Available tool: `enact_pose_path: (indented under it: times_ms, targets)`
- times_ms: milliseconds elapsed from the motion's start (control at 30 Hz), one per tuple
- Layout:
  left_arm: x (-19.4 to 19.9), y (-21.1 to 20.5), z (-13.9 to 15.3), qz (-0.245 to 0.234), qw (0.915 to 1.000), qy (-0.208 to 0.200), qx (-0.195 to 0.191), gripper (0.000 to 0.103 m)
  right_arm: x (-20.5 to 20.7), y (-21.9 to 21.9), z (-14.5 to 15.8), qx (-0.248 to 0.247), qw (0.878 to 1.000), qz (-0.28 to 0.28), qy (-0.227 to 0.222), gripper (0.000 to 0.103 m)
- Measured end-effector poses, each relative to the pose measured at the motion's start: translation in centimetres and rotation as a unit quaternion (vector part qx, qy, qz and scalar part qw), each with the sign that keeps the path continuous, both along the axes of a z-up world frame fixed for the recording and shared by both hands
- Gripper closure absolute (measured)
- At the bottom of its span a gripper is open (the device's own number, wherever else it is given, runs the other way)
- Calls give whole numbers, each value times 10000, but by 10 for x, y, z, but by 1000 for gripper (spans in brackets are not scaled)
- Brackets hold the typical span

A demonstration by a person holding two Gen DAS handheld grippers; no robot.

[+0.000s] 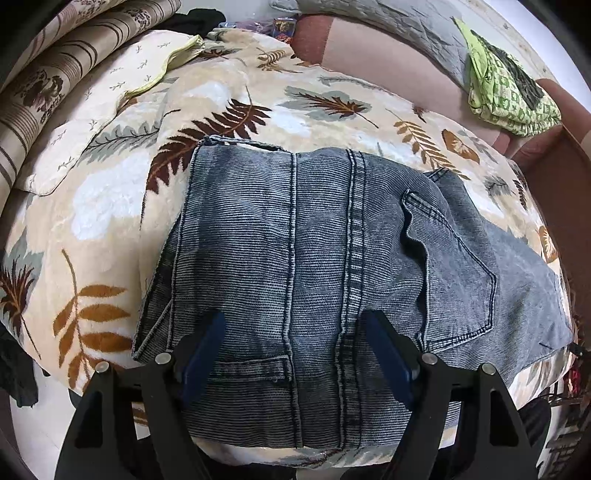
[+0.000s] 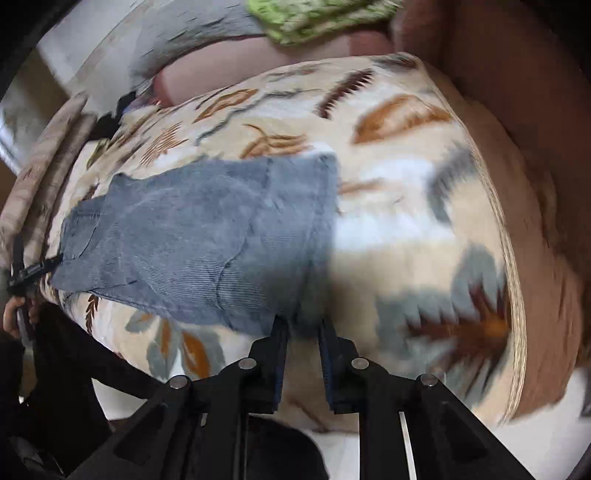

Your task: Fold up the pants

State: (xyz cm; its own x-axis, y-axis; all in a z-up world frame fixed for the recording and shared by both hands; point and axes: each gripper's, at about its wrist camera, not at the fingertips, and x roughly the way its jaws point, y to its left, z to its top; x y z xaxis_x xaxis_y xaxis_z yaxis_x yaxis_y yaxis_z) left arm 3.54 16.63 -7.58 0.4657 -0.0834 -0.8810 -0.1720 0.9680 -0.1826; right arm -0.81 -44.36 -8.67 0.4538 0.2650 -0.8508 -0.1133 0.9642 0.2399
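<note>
Pants (image 1: 314, 251) on leaf-print blanket (image 1: 110, 206)

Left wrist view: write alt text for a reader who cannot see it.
Folded blue-grey jeans lie on a cream blanket with a leaf print, a back pocket showing on the right. The left tongs hang open over the near edge of the jeans, gripping nothing. A green printed cloth lies at the far right.

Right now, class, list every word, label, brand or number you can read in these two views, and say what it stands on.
None can be read.
Green patterned cloth: repeated small marks, too small to read.
Colourful packet at the far edge: print too small.
Jeans: no label visible.
Right wrist view: too blurred.
</note>
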Motion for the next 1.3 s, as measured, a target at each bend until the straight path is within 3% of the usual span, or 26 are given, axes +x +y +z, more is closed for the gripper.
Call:
enact_pose_path:
  times_ms: [67, 100, 133, 200, 233, 300, 400, 467, 533, 633, 767, 833, 900, 967, 1000, 1067, 1100, 1133, 1233, 1300]
  targets:
    - [2, -2, 3, 87, 9999, 73, 63, 24, -2, -8, 16, 259, 9991, -272, -188, 78]
    - [2, -4, 5, 161, 9998, 112, 98, 24, -1, -10, 21, 492, 9977, -407, -229, 68]
    - [1, -5, 8, 223, 9996, 119, 112, 24, 1, -13, 28, 880, 9943, -556, -243, 43]
    - [-4, -9, 20, 295, 9996, -42, -2, 24, 2, -11, 29, 1876, 9786, -803, -256, 20]
    - [-8, -12, 30, 297, 9993, -195, -79, 24, 5, -9, 26, 2299, 9688, -916, -158, 20]
    - [-16, -15, 41, 303, 9987, -388, -151, 24, 10, 1, 4, 3323, 9358, -1171, 150, 20]
    - [-30, -14, 45, 560, 9961, -362, -586, 24, 11, 2, -33, 3628, 9102, -1898, 615, 20]
    - [-45, -2, 44, 940, 9883, -443, -1118, 24, 10, 0, -51, 3781, 8955, -2254, 651, 20]
    - [-67, 20, 43, 1601, 9741, -563, -1493, 24, 10, -5, -58, 3943, 8830, -2472, 613, 20]
    - [-86, 43, 36, 2288, 9576, -575, -1652, 24, 14, -5, -58, 3750, 8908, -2501, 571, 20]
    - [-78, 52, 16, 2471, 9555, -233, -1593, 25, 23, -3, -59, 3666, 8926, -2558, 584, 20]
    - [-75, 56, 3, 2648, 9479, -12, -1769, 44, 20, -2, -59, 3643, 8923, -2600, 598, 20]
    - [-71, 57, -3, 2701, 9483, 114, -1662, 67, 18, 0, -57, 3599, 8941, -2599, 599, 20]
    - [-69, 62, -5, 2702, 9484, 129, -1655, 84, 23, 2, -56, 3496, 8985, -2576, 641, 21]
    - [-68, 64, -3, 2703, 9489, 83, -1626, 89, 26, 4, -54, 3354, 9047, -2540, 673, 24]
    - [-69, 66, 10, 2648, 9513, -96, -1574, 95, 31, 8, -48, 2955, 9215, -2419, 712, 42]
    - [-68, 67, 19, 2625, 9528, -236, -1507, 95, 32, 9, -46, 2817, 9271, -2366, 718, 62]
    - [-67, 68, 32, 2593, 9550, -434, -1371, 95, 33, 9, -42, 2682, 9325, -2321, 676, 76]
    - [-62, 68, 64, 2545, 9579, -886, -987, 95, 29, 7, -25, 2388, 9448, -2205, 413, 81]
    - [-52, 71, 60, 2512, 9608, -771, -888, 94, 28, 12, -35, 1939, 9572, -2052, 635, 81]
